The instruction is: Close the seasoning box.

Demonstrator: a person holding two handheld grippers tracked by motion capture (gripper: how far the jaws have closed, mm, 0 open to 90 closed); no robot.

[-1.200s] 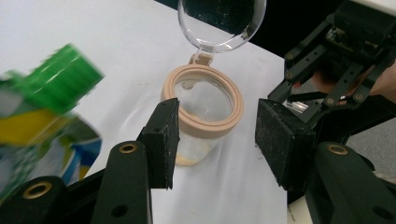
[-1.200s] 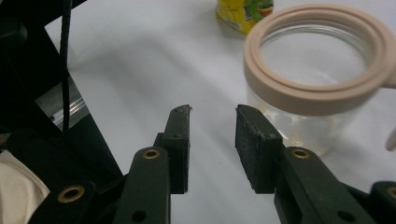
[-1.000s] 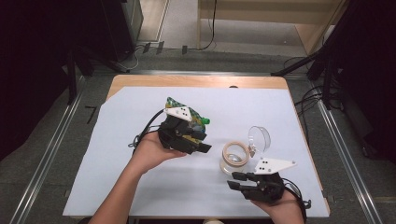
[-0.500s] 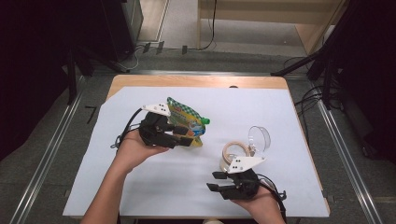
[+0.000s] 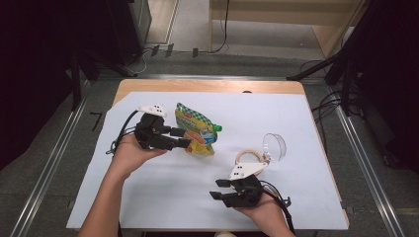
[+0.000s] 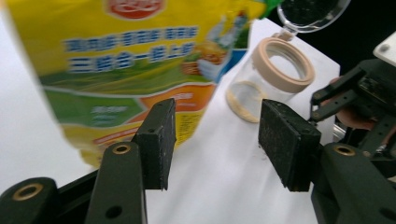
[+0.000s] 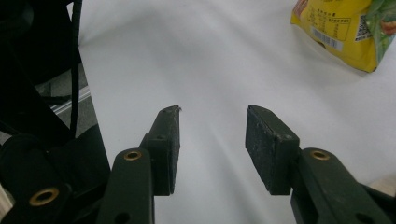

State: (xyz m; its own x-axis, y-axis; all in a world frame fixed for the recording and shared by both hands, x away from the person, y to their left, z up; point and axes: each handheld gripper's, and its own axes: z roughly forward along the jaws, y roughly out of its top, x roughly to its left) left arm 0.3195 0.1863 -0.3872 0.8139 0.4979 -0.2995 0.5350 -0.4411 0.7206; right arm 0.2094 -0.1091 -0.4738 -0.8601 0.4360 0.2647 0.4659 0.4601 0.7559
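Both grippers open, pouch and jar on the white surface

I see the clear jar lying on its side, lid swung open, nothing visible inside. The snack pouch lies just ahead of my left gripper; its fingers are wide apart and hold nothing. My right gripper is near the front edge, fingers also apart, over bare surface.

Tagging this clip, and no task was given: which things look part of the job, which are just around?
Likely in play: snack pouch, open clear jar, left gripper, right gripper.
Just around: white sheet, cables on the floor.
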